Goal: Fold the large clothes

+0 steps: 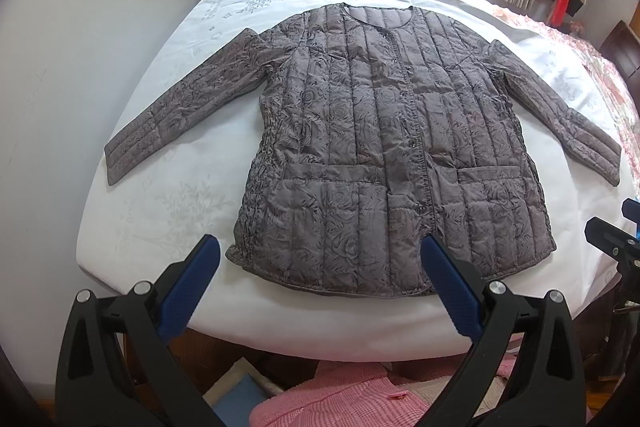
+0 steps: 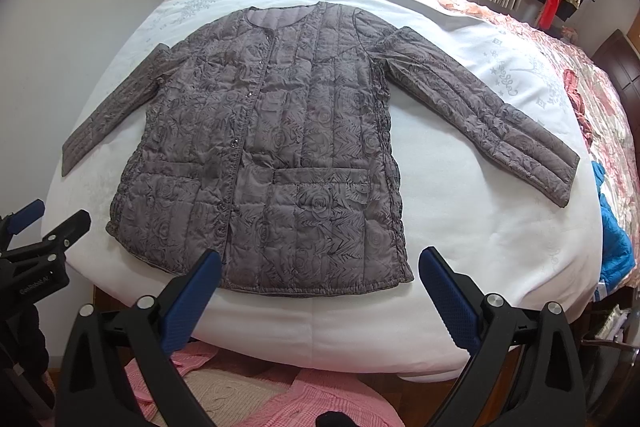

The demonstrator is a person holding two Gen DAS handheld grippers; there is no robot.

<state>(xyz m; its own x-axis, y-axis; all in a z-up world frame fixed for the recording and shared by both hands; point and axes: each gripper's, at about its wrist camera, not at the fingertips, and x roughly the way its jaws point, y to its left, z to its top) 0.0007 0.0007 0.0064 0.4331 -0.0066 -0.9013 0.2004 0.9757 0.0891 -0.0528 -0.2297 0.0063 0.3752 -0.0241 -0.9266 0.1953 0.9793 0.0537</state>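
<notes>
Jacket (image 1: 384, 147) flat on bed (image 1: 168, 211), front up, sleeves out | L wrist: left tool (image 1: 320, 259) wide open, empty, at hem | R wrist: right tool (image 2: 320, 267) wide open, empty, near hem; jacket (image 2: 264, 155) spread on bed (image 2: 460, 227).

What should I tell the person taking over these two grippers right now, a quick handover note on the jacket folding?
Left gripper: open, empty, hovering over the near edge of the bed.
Right gripper: open, empty, beside it, also short of the hem.
Quilted grey jacket: lies flat, front up, snapped shut, collar toward the window, both sleeves spread out on the white bedspread.
Done: jacket laid out; no fold made yet.
Left: probably fold each sleeve in across the body, then bring the hem up toward the collar.
</notes>
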